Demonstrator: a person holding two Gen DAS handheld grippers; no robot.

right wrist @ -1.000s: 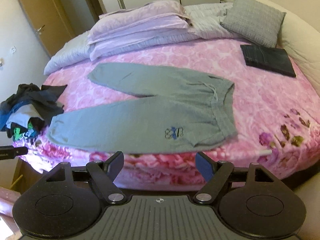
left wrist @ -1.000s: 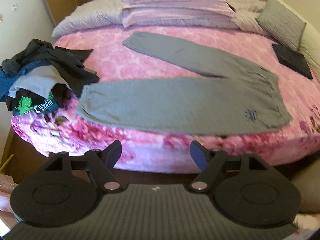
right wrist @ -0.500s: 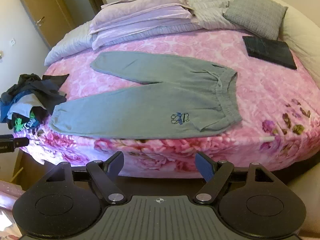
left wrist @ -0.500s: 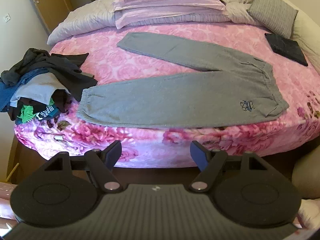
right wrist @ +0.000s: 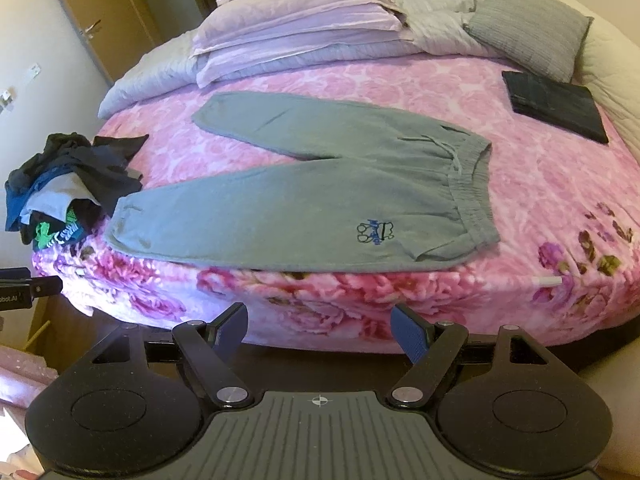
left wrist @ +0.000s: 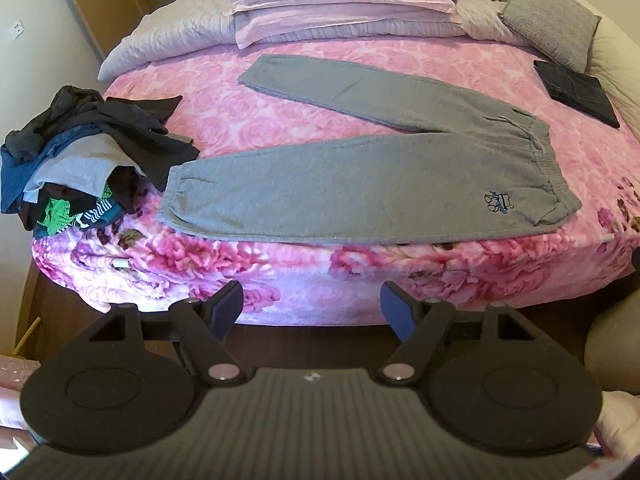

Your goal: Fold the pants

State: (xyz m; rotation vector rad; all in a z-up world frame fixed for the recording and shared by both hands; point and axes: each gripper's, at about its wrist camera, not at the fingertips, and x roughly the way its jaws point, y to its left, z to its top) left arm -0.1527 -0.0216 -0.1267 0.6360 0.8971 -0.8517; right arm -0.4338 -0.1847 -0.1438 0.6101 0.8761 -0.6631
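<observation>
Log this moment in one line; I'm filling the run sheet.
pants: flat on bed, unfolded | left gripper: open, empty | right gripper: open, empty

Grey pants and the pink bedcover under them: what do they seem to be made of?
The grey pants look like soft matte knit, probably cotton-blend fleece: heathered surface, gathered waistband, cuffed ankles, stitched logo. The pink bedcover looks like plush printed fleece or velour, with a faint sheen and blurry-edged flowers; the exact fibre cannot be told.

left gripper (left wrist: 311, 304) fingers spread wide, holding nothing. right gripper (right wrist: 319, 326) likewise agape, empty, level.
</observation>
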